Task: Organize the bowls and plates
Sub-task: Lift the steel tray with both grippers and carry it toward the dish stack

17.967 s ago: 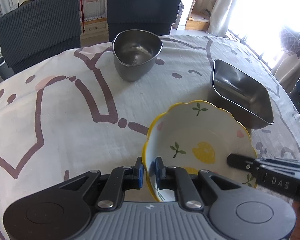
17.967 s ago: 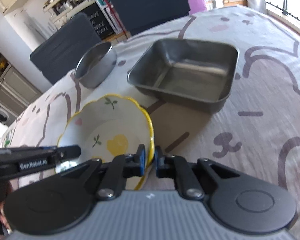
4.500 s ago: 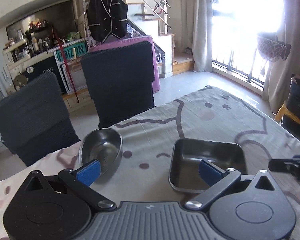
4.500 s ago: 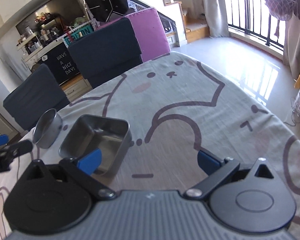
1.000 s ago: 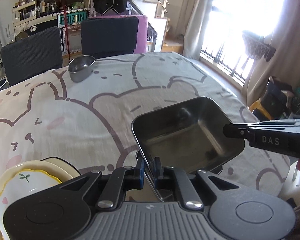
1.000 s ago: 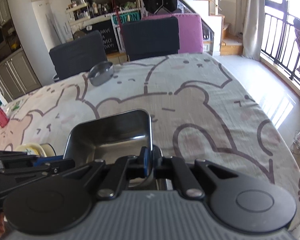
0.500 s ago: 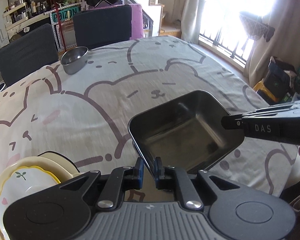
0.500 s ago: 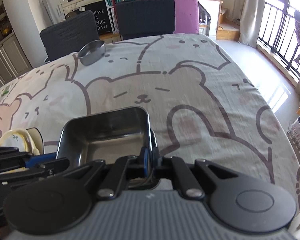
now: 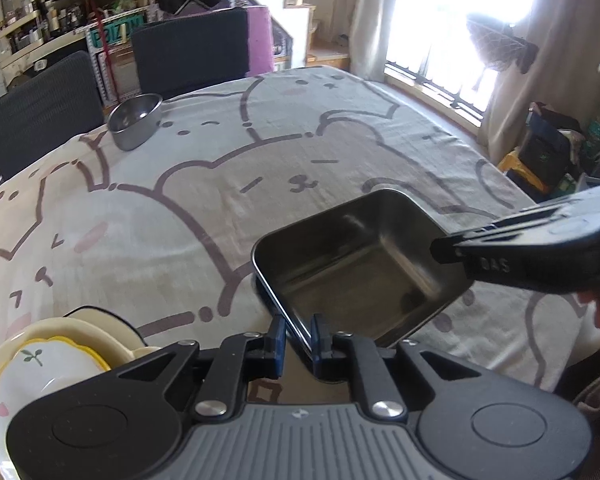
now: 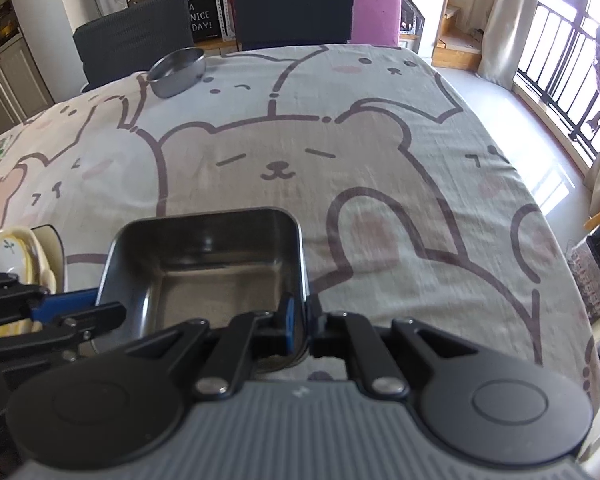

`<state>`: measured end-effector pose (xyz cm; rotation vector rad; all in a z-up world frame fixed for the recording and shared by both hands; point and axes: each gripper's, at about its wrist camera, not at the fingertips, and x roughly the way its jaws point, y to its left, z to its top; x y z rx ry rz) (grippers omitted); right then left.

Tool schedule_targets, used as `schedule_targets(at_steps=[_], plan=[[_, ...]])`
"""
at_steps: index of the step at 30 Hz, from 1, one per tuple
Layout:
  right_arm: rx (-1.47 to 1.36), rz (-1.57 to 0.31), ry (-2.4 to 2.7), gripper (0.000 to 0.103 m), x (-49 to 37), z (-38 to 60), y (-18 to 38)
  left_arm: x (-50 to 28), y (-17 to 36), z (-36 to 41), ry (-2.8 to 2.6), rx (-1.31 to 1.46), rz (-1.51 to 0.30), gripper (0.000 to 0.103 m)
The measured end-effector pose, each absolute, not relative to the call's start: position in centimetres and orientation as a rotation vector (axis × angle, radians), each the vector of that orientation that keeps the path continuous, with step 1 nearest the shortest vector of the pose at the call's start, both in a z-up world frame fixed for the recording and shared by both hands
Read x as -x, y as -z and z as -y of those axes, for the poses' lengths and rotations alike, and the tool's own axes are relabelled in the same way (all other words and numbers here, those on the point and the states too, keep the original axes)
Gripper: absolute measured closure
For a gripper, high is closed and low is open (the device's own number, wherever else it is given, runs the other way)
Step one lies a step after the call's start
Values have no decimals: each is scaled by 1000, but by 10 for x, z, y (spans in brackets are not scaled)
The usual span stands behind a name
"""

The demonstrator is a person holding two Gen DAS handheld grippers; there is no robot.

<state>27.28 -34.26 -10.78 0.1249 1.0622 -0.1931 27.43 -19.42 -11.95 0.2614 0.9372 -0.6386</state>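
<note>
A square steel tray (image 9: 360, 264) sits low over the bear-print cloth near the table's front edge. My left gripper (image 9: 298, 340) straddles the tray's near-left rim. Its jaws are opening, and a slit of space shows beside the rim. My right gripper (image 10: 302, 332) is shut on the tray's right wall (image 10: 300, 264), one pad inside and one outside. In the left wrist view the right gripper (image 9: 438, 246) reaches in over the tray's right side. A stack of cream plates topped by a yellow-rimmed flower plate (image 9: 48, 364) lies to the left of the tray.
A round steel bowl (image 9: 136, 120) stands at the far side of the table, in front of two dark chairs (image 9: 188, 52). The table's right edge (image 10: 560, 264) drops to a bright tiled floor. Bags lie by the window (image 9: 548, 152).
Both views have tipped down toward the table with the tray still between the grippers. The left pads have parted slightly around the rim.
</note>
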Motion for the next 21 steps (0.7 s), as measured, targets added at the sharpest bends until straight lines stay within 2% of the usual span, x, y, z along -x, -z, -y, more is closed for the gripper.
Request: schedule_targets(at_steps=[21], plan=[[-146, -1073, 192, 96, -274, 345, 112, -274, 128, 200, 651, -318, -961, 87]])
